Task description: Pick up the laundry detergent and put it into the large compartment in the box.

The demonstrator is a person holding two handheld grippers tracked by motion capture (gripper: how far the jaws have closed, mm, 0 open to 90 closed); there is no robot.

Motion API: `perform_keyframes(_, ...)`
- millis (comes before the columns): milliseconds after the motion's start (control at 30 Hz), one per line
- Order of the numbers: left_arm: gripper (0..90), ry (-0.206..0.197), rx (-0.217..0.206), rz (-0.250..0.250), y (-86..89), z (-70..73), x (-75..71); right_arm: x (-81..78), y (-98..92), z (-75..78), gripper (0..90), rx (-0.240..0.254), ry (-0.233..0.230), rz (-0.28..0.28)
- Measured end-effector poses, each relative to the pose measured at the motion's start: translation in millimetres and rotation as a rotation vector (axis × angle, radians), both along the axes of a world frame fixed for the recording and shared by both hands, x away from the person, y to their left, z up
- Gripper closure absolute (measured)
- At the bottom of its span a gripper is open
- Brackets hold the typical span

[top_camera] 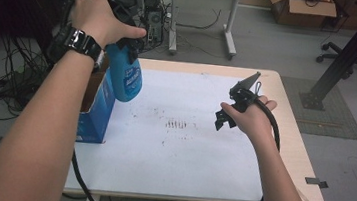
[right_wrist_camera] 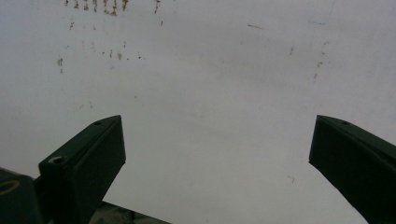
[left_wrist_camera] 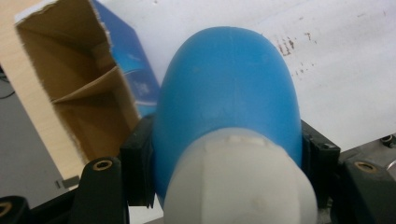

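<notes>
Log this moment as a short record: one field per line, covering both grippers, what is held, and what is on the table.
left gripper: shut on the blue bottle, lifted above the table's left edge
right gripper: open, nothing between its jaws, above the white sheet
blue bottle: blue body, pale cap end toward the gripper's camera
cardboard box: blue outside, open top, at the table's left edge, below and beside the bottle
white sheet: covers most of the table, with small dark marks near its middle

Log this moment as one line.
left tool: shut on blue plastic spray bottle, lifted beside open blue cardboard box | right tool: open, over white table sheet
</notes>
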State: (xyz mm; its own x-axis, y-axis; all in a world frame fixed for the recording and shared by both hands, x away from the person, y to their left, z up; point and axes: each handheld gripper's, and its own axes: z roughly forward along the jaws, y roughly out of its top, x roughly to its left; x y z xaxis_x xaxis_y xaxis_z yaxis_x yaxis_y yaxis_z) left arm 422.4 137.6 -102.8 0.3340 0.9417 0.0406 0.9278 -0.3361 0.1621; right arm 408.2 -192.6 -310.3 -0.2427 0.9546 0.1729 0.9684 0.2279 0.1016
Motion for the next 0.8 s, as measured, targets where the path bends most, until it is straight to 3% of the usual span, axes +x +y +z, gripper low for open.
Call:
perform_keyframes(367,37.4,-0.007,-0.020,0.094,41.5,15.8,-1.6,2.7,-0.6,-2.2,4.0,0.001,0.011,-0.007)
perform_keyframes(800,37.4,-0.033,-0.033,0.229,86.6,17.6,-7.2,4.0,-4.9,-2.3,3.9,0.011,0.008,-0.015)
